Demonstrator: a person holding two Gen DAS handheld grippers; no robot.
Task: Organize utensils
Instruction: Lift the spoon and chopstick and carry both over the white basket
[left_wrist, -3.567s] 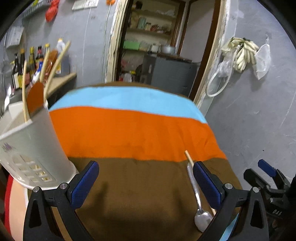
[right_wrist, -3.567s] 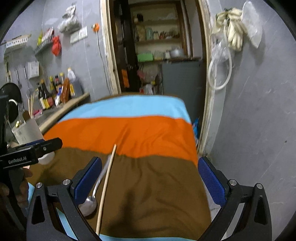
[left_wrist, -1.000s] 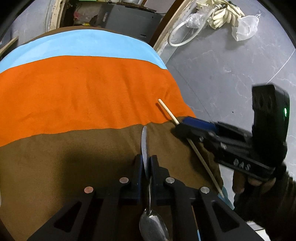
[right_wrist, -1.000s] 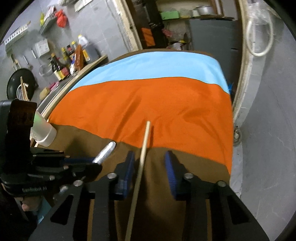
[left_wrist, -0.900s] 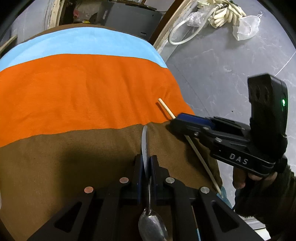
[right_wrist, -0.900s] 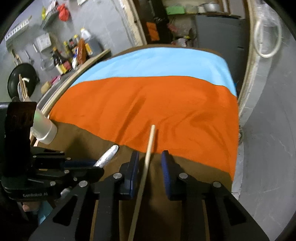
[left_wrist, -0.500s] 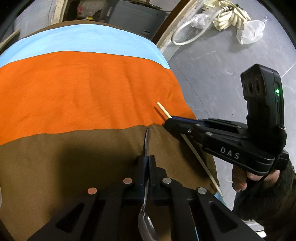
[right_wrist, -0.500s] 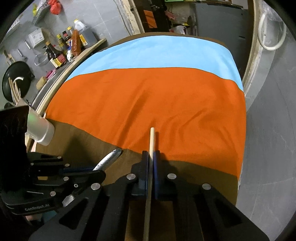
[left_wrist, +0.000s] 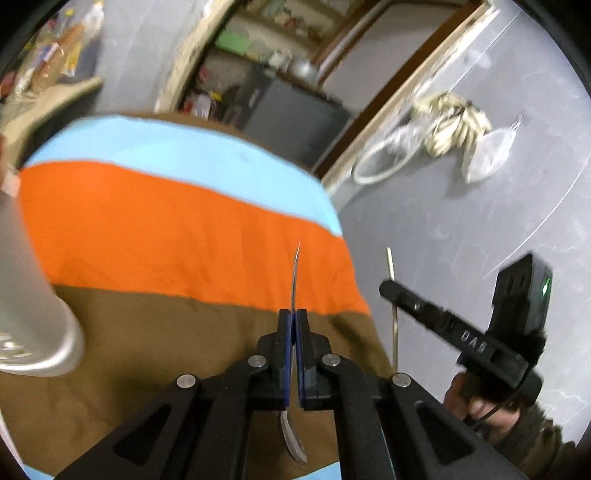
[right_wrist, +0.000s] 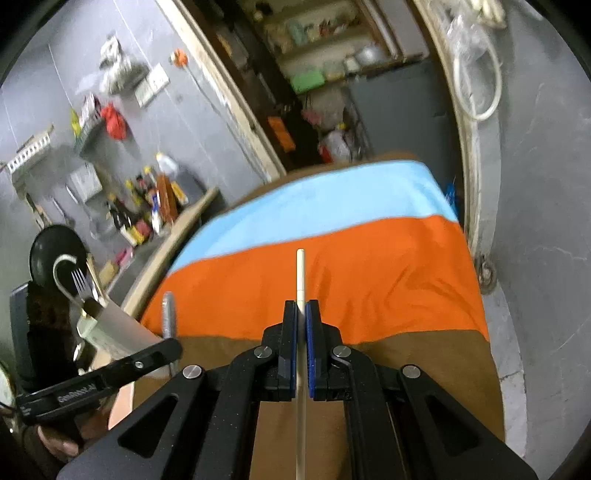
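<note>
Two bottles (right_wrist: 162, 206) crowd the shelf beyond the utensil holder (right_wrist: 110, 332).

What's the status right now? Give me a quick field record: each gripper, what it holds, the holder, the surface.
left gripper: shut on spoon, handle pointing forward, bowl hanging behind the pads
right gripper: shut on chopstick, clamped along its length
utensil holder: white, at the left edge of the cloth, already holds a fork and other utensils
surface: striped cloth in blue, orange and brown bands
loose utensils on cloth: none visible
</note>
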